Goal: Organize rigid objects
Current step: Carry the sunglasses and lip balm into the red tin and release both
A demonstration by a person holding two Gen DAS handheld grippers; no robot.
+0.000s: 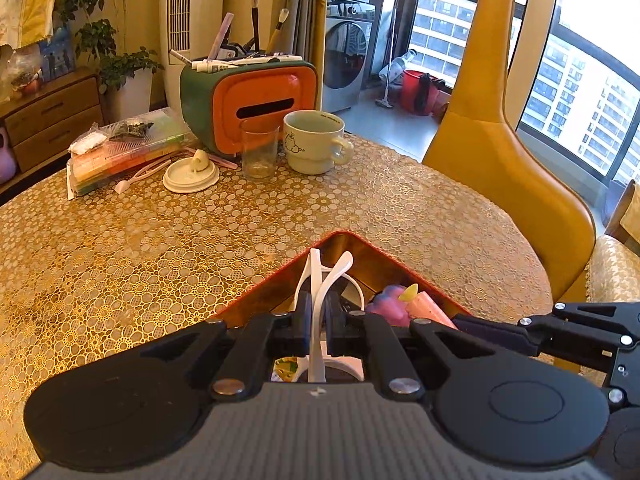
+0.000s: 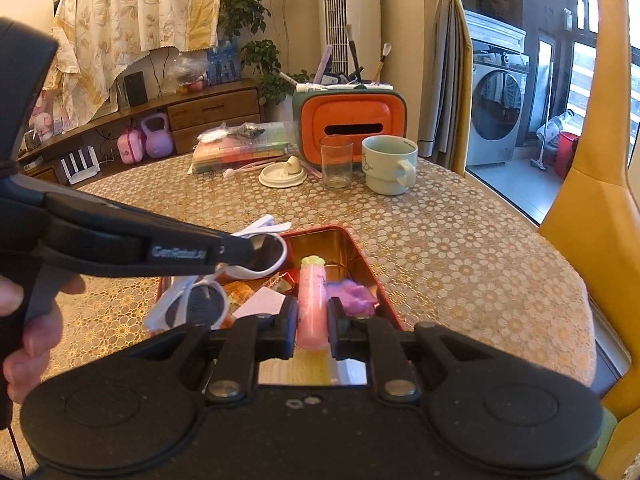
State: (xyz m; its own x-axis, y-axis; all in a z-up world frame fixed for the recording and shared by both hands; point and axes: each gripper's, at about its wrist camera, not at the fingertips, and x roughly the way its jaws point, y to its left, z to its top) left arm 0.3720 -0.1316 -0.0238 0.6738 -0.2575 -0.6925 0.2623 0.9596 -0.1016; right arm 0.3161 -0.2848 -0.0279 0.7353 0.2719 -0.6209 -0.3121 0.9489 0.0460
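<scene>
A red tin box with a gold inside sits near the table's front. My left gripper is shut on white-framed sunglasses and holds them over the box; in the right wrist view the sunglasses hang at the box's left edge. My right gripper is shut on a pink tube with a yellow cap, over the box; the tube also shows in the left wrist view. A purple toy lies in the box beside the tube.
At the back of the table stand an orange and green tissue box with pens, a clear glass, a pale green mug, a white lid and a bead case. A yellow chair stands at the right.
</scene>
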